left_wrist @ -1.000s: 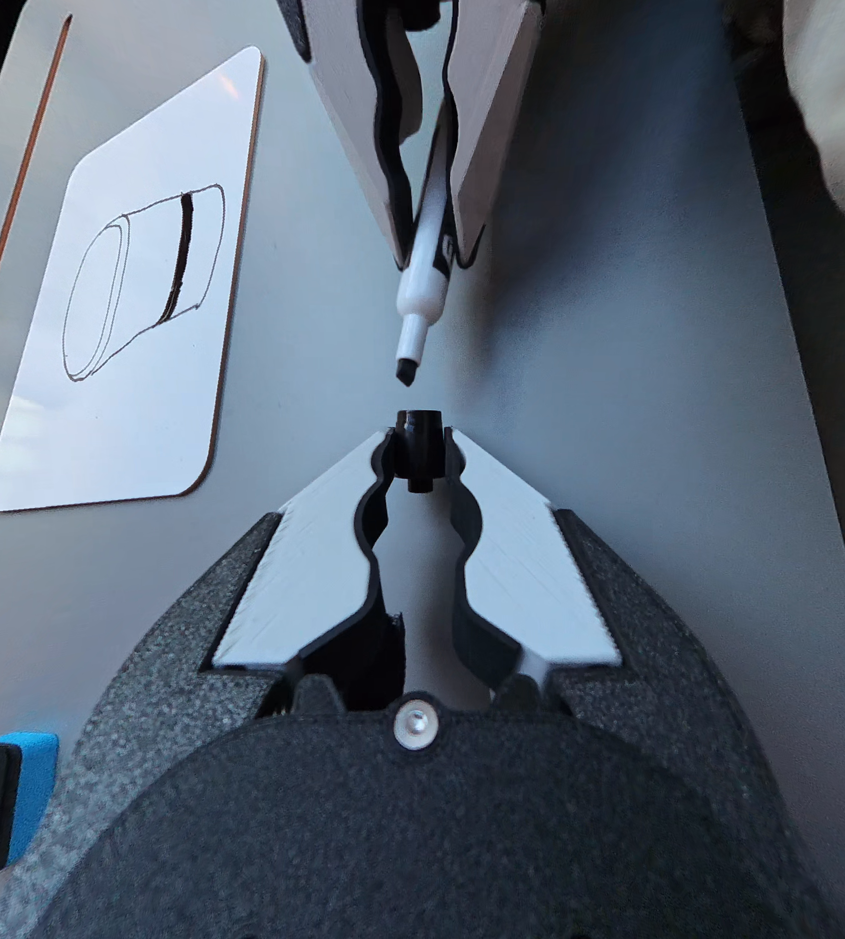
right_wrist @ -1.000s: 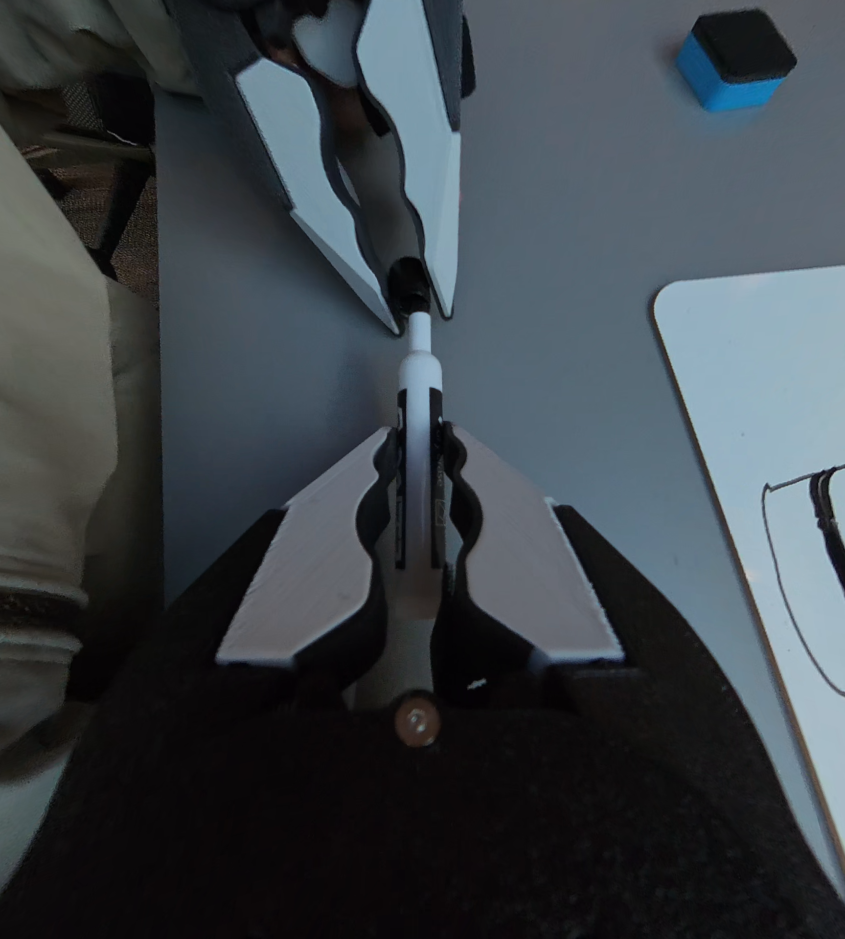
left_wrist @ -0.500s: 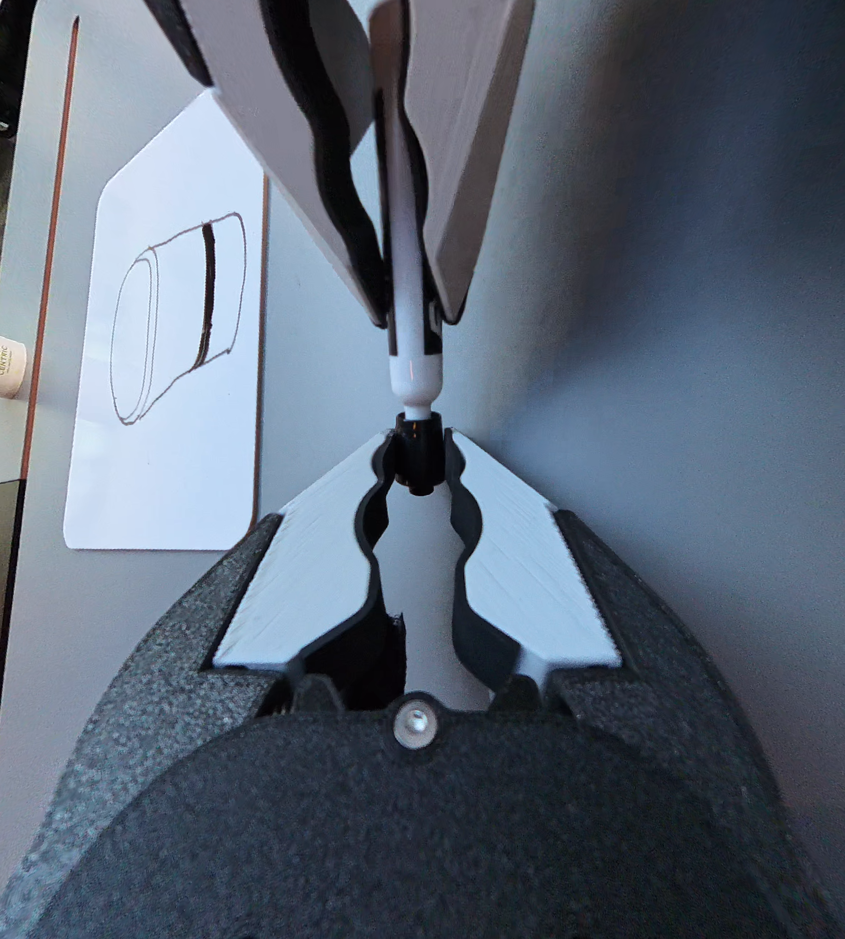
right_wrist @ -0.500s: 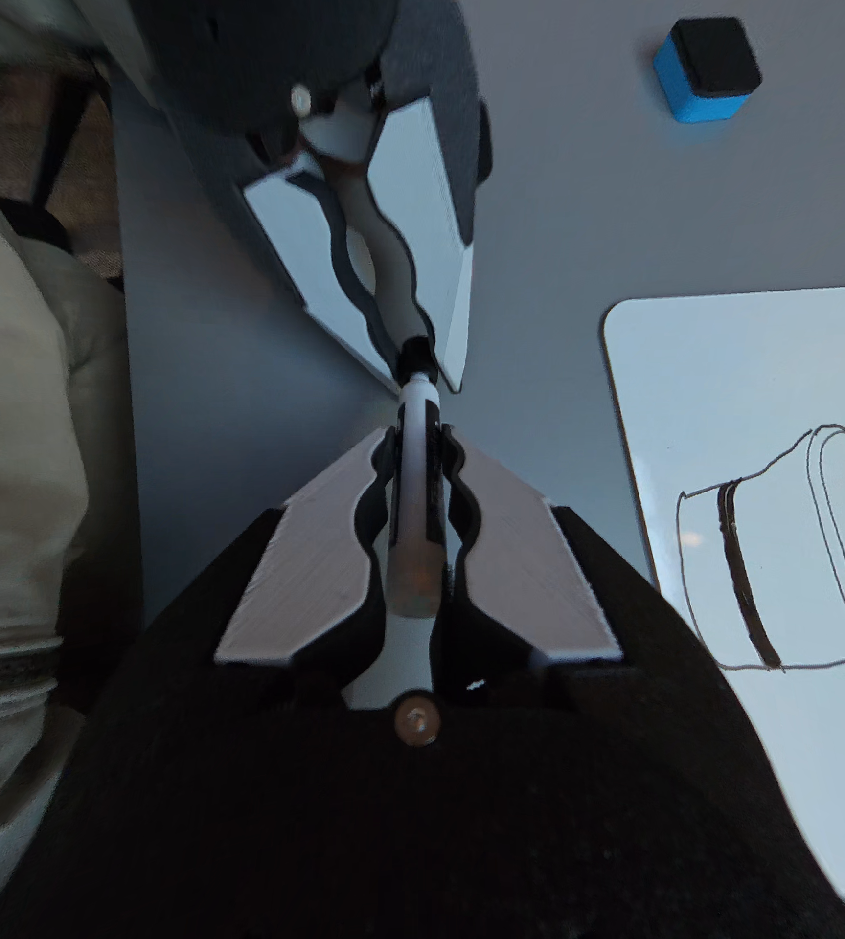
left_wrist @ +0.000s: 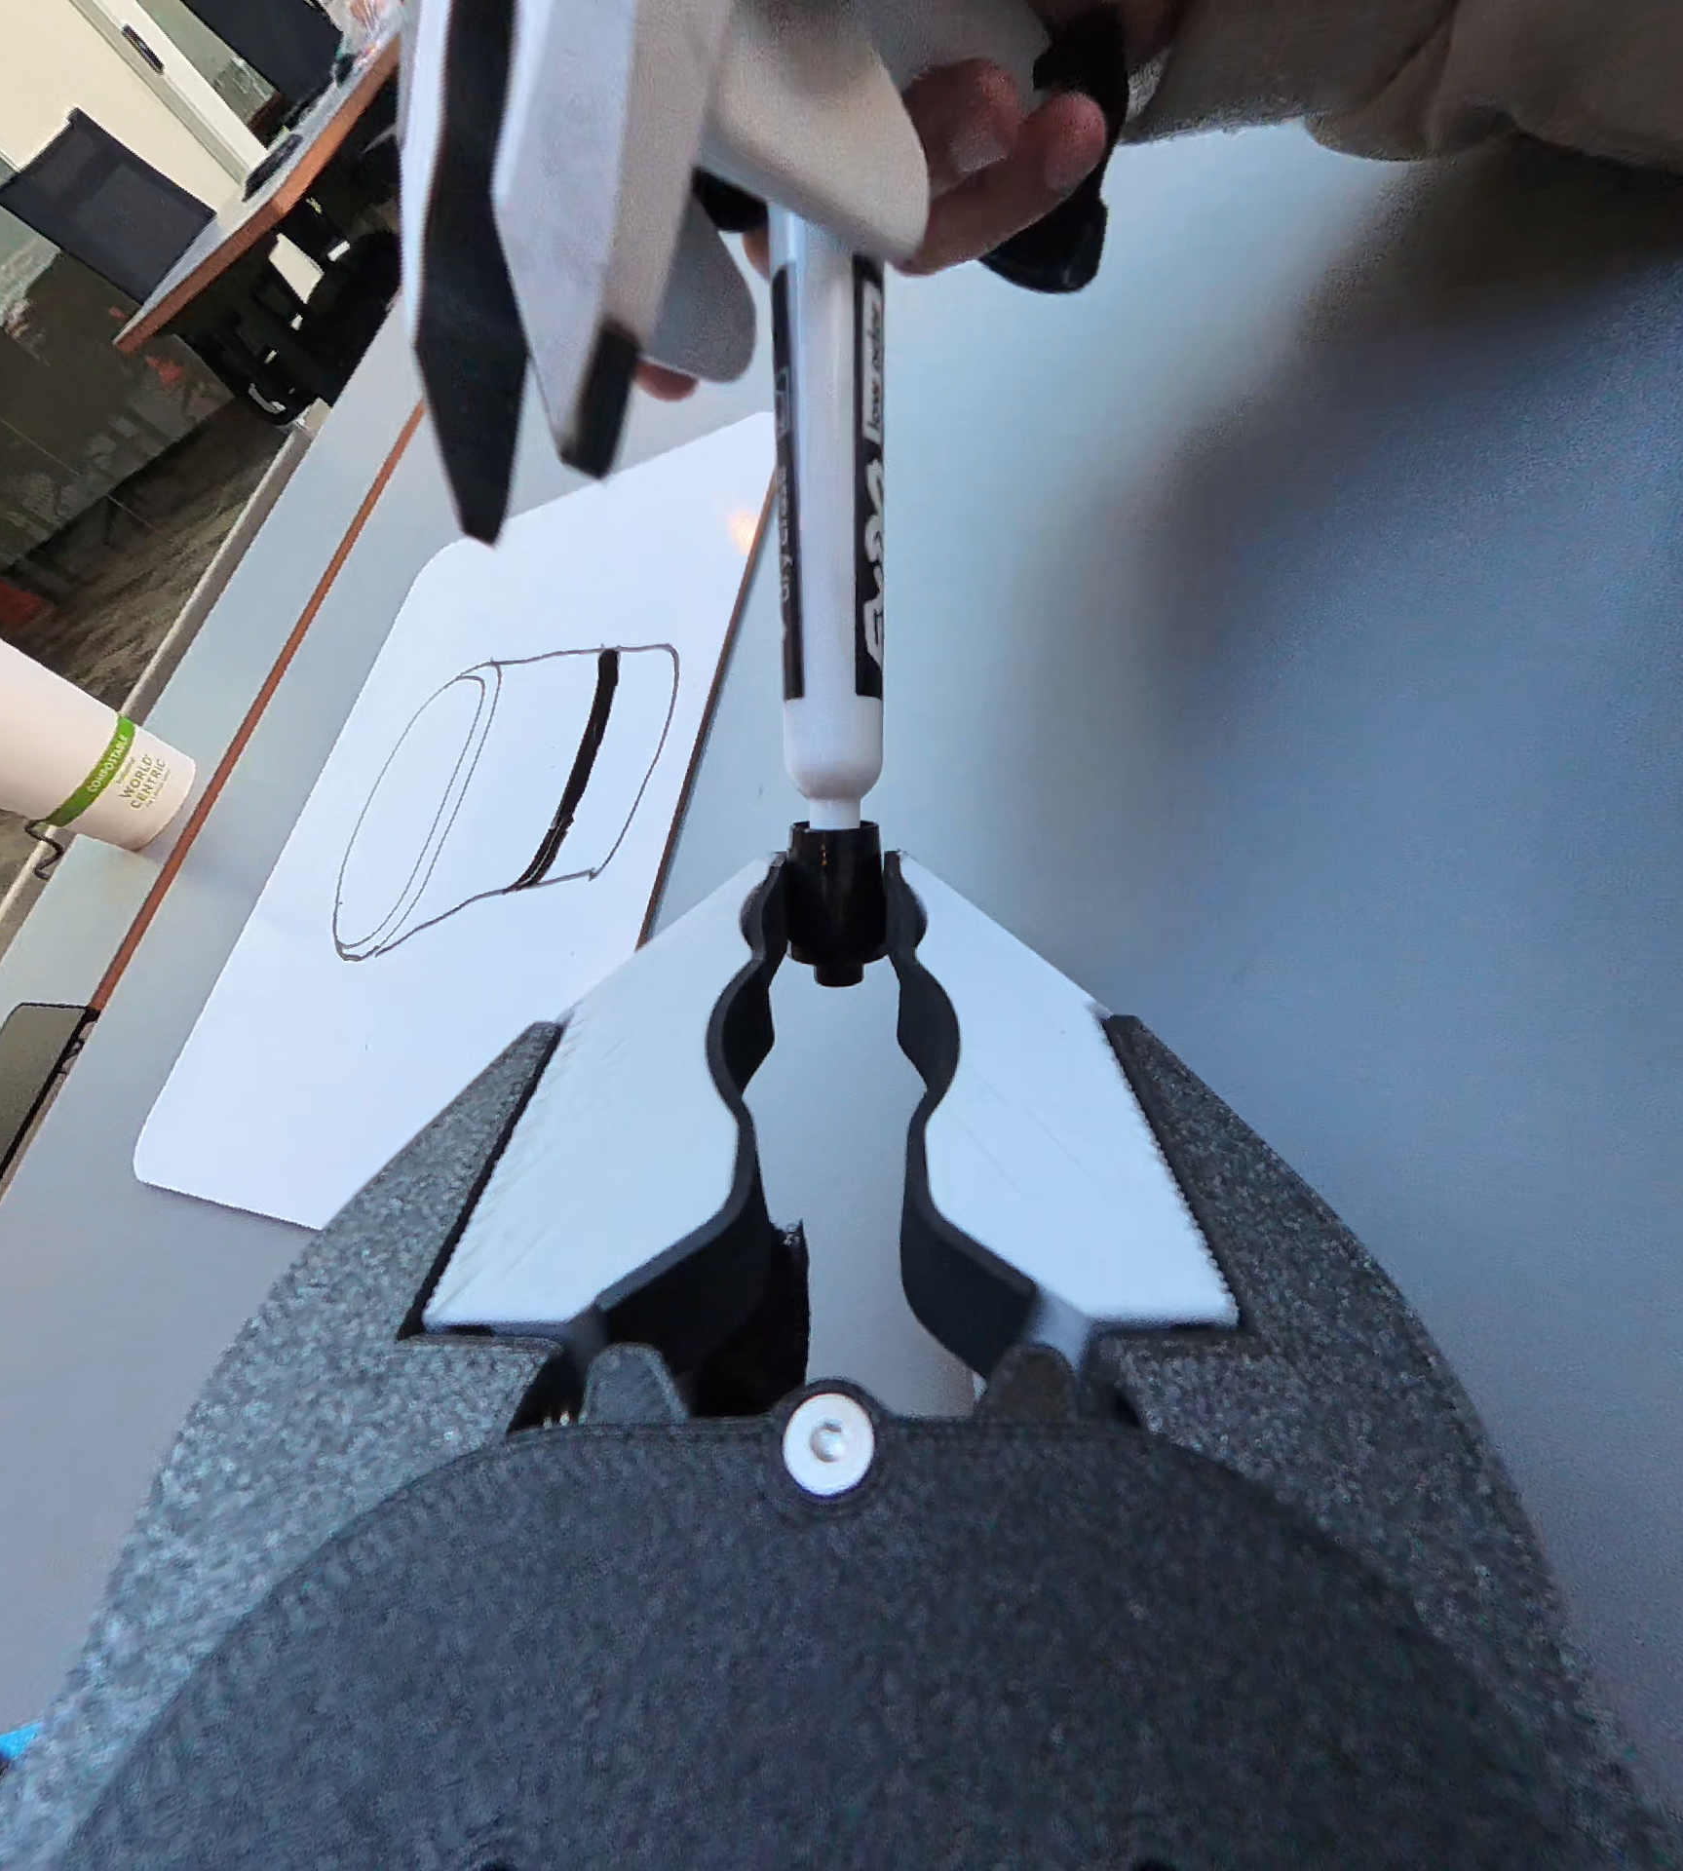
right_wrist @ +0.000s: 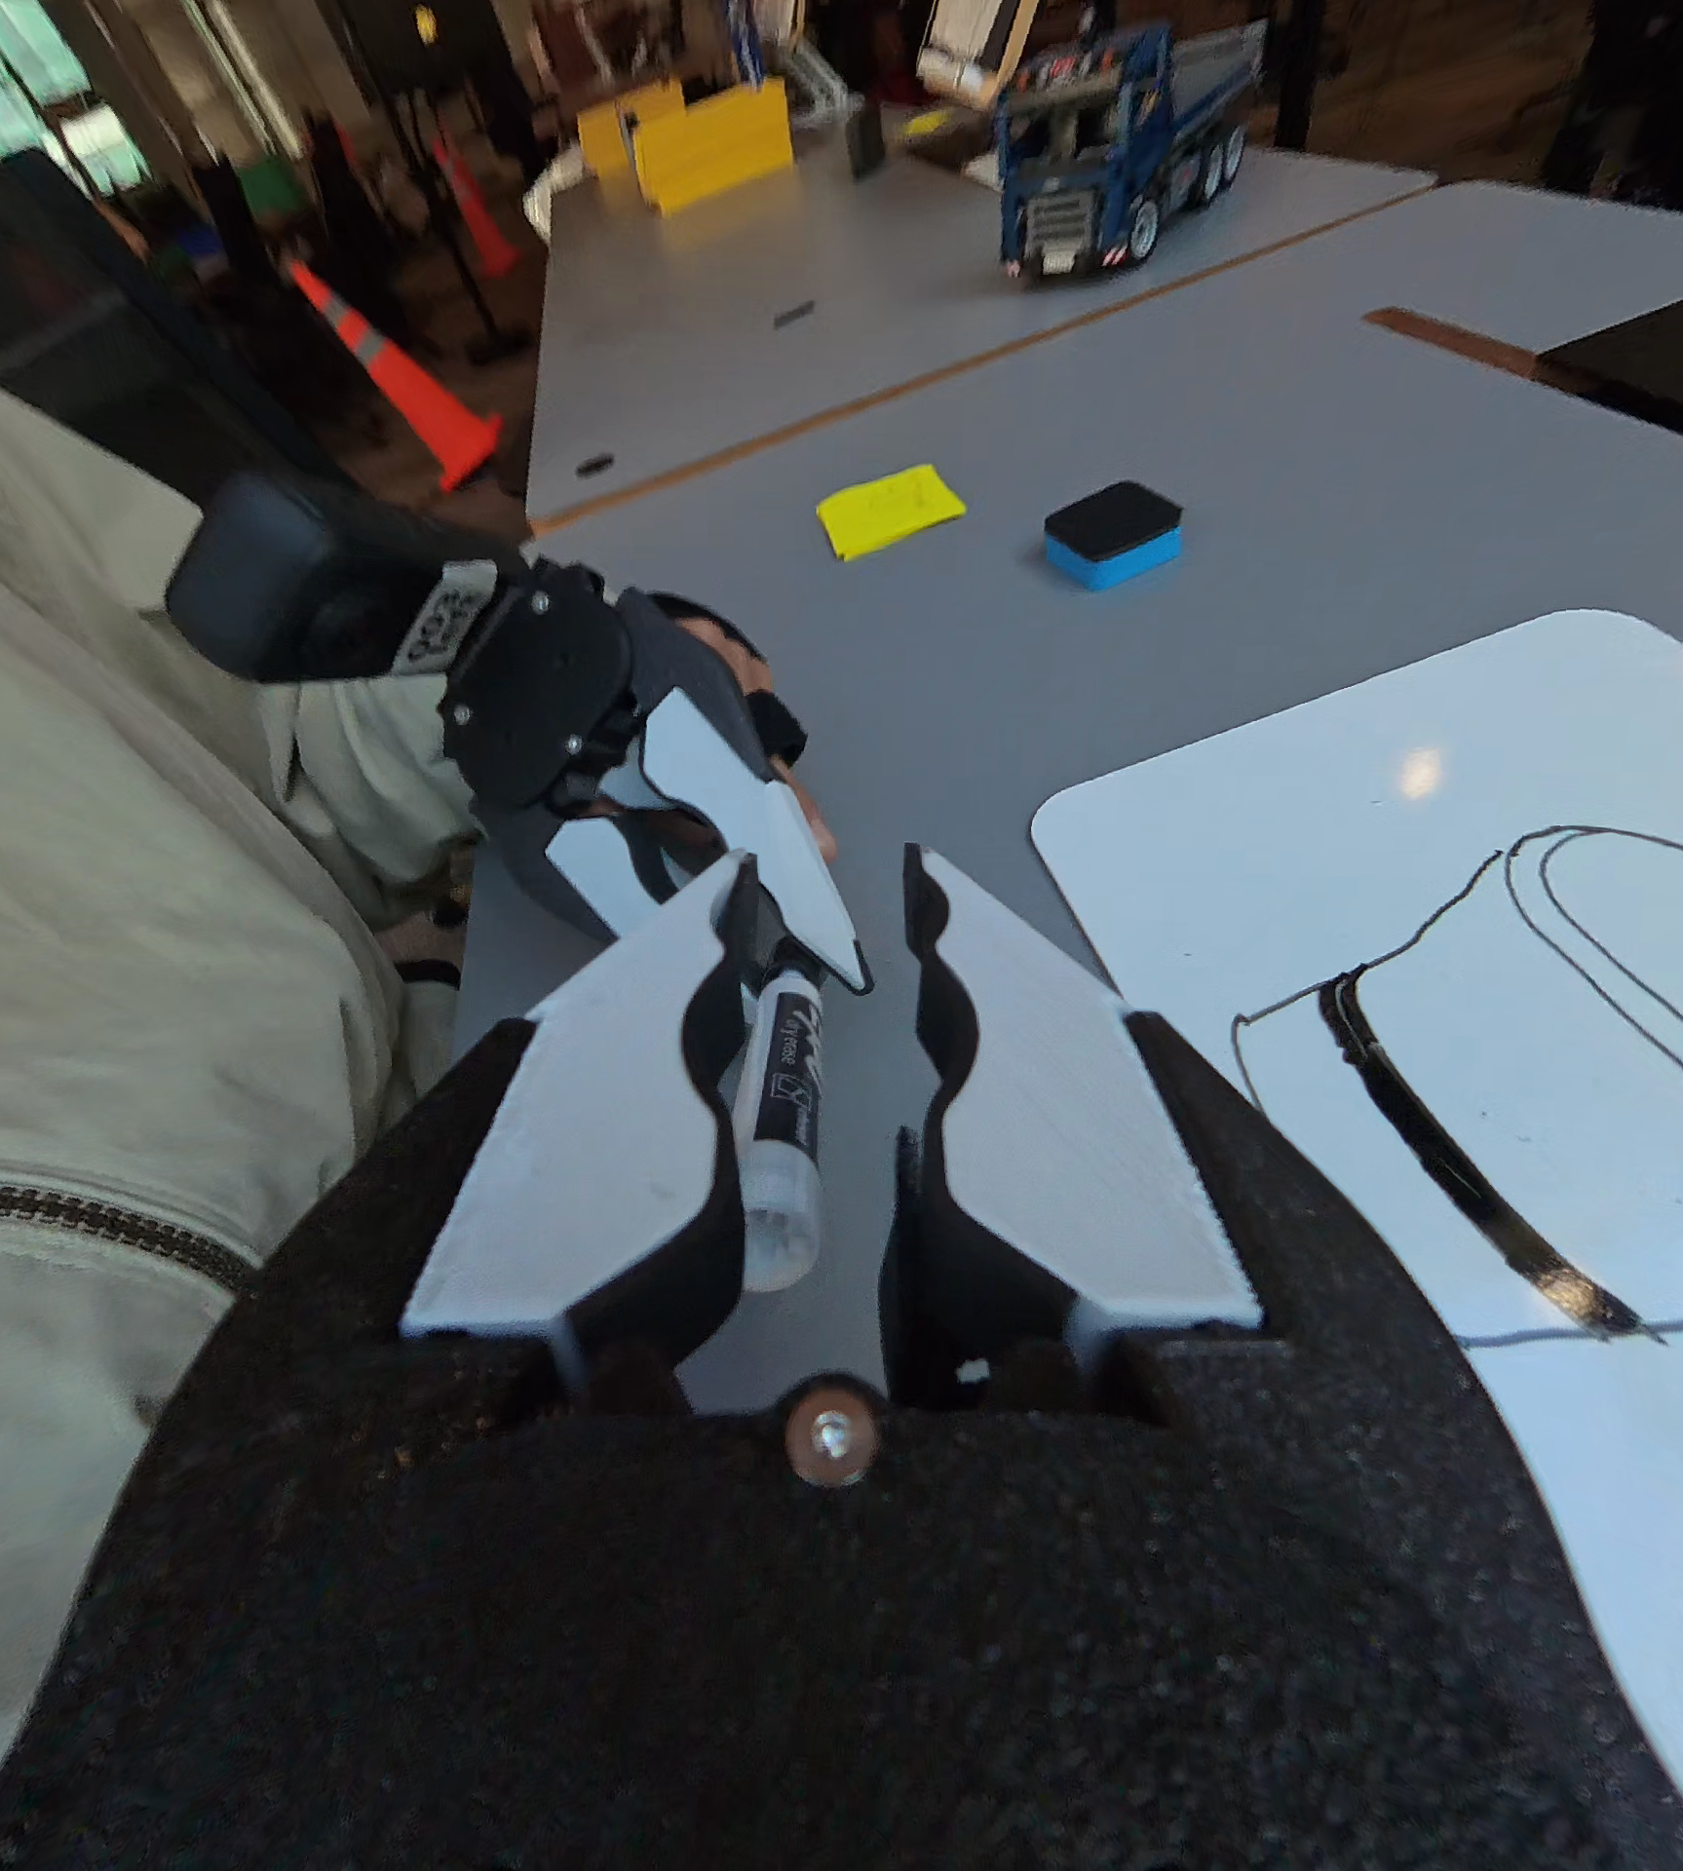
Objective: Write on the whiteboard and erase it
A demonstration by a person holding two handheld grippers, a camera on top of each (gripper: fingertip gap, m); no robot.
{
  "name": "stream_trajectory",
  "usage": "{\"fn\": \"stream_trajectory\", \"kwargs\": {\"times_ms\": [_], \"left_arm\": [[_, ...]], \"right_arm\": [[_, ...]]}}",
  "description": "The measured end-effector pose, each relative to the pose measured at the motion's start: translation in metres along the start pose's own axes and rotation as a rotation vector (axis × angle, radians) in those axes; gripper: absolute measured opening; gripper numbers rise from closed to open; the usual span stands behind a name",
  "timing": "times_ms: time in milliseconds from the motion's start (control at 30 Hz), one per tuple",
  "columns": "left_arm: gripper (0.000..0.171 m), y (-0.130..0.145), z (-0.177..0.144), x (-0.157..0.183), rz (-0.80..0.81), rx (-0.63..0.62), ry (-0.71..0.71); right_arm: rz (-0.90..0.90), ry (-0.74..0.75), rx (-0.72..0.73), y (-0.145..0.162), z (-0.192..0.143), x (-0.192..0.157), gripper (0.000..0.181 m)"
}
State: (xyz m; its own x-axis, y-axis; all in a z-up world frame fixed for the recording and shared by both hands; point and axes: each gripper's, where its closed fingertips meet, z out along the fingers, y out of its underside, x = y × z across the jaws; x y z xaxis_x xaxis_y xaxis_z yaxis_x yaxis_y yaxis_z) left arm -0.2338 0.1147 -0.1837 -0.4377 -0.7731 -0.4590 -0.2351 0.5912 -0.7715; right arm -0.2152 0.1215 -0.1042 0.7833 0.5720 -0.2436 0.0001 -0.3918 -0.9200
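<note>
Flat grey table [right_wrist: 1070, 425] w/ thin orange-brown edge strip carries everything. White rounded-corner whiteboard [left_wrist: 472, 911] w/ black line drawing lies flat on it, left of left gripper [left_wrist: 832, 916] and right of right gripper [right_wrist: 822, 911]. Ahead of right gripper: blue block eraser w/ black felt top [right_wrist: 1112, 534], and just left of that a yellow sticky note [right_wrist: 890, 509], near each other but apart. White paper cup w/ green band [left_wrist: 37, 749] stands far left of left gripper, beyond the whiteboard, by the table edge. Second grey table [right_wrist: 817, 273] abuts farther ahead, carrying a blue toy truck [right_wrist: 1110, 152] and yellow boxes [right_wrist: 705, 142].
</note>
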Motion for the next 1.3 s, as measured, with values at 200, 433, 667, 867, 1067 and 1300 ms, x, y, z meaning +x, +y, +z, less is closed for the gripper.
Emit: {"fn": "stream_trajectory", "kwargs": {"times_ms": [200,433,667,867,1067,1300], "left_arm": [[0.018,-0.007,0.000,-0.007,-0.047,0.043,-0.014],[0.018,-0.022,0.000,-0.015,-0.128,0.111,-0.016],[0.018,-0.029,0.009,-0.012,-0.166,0.127,-0.006],[0.017,-0.020,0.008,-0.020,-0.123,0.090,-0.066],[0.016,-0.005,0.015,-0.016,-0.042,0.008,-0.062],[0.017,-0.004,0.015,-0.020,-0.022,-0.001,-0.070]], "right_arm": [[0.140,0.059,0.308,-0.015,-0.070,0.026,0.060],[0.260,-0.056,0.232,0.033,-0.047,-0.006,0.058],[0.045,-0.018,0.143,0.014,-0.013,-0.015,0.021],[-0.038,0.052,0.015,0.034,-0.008,-0.003,0.018],[-0.023,0.065,-0.012,0.051,-0.001,0.003,0.018],[0.001,0.039,-0.057,0.043,0.000,0.008,0.018]]}}
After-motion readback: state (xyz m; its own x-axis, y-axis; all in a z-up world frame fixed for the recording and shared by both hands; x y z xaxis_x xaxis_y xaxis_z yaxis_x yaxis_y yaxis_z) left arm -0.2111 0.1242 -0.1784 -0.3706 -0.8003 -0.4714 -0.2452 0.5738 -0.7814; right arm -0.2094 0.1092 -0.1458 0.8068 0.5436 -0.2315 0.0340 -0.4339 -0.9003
